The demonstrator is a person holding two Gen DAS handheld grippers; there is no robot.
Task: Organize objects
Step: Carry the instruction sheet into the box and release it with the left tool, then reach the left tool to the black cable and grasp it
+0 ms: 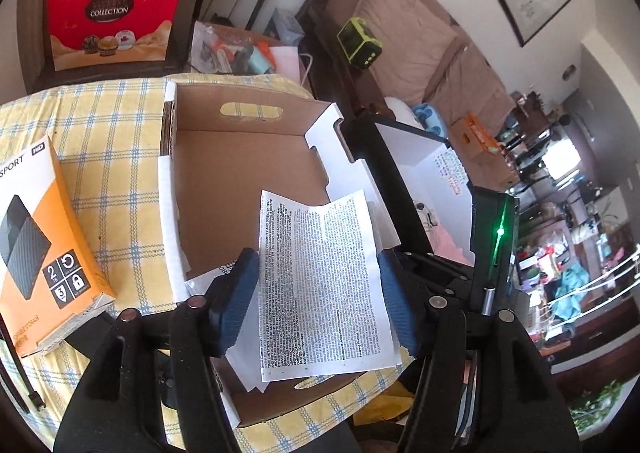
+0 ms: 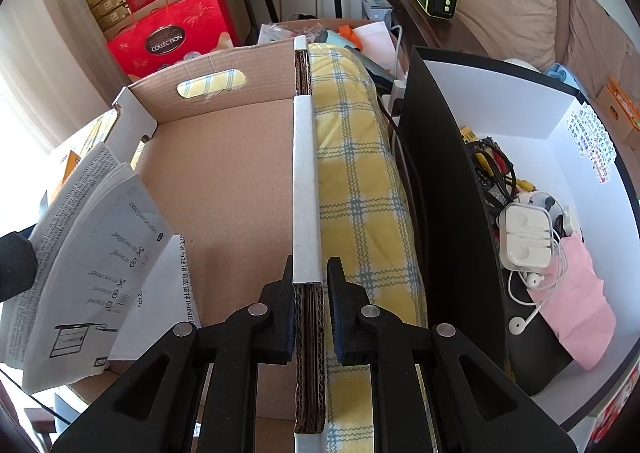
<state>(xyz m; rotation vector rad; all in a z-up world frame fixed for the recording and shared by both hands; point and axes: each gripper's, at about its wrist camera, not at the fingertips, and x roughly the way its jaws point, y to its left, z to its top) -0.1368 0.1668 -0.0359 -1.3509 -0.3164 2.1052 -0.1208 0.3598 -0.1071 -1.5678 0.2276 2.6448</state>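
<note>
A: What is shown in the left wrist view?

B: The left gripper (image 1: 316,293) is seen released, its blue pads (image 1: 236,301) standing apart on either side of a printed leaflet (image 1: 324,285), which is not pressed by them. The leaflet is lying over the near right corner of an open cardboard box (image 1: 240,157), on other papers. The box is set on a yellow checked cloth (image 1: 112,125). An orange carton (image 1: 44,249) is lying on the cloth to the left of the box, well apart from the gripper.

A: And the right wrist view?

B: The right gripper (image 2: 308,301) is seen clenched on the right wall (image 2: 306,189) of the box (the corrugated edge is pinched between both pads). The leaflets (image 2: 88,253) are seen at the left, propped against the left side of the box; a black part of the other gripper (image 2: 16,265) is visible at the frame edge, touching them or just beside them, which cannot be told. To the right, past the cloth, a black bin (image 2: 448,181) with a white inside is seen, with earphones (image 2: 528,237) and cables in it.
</note>
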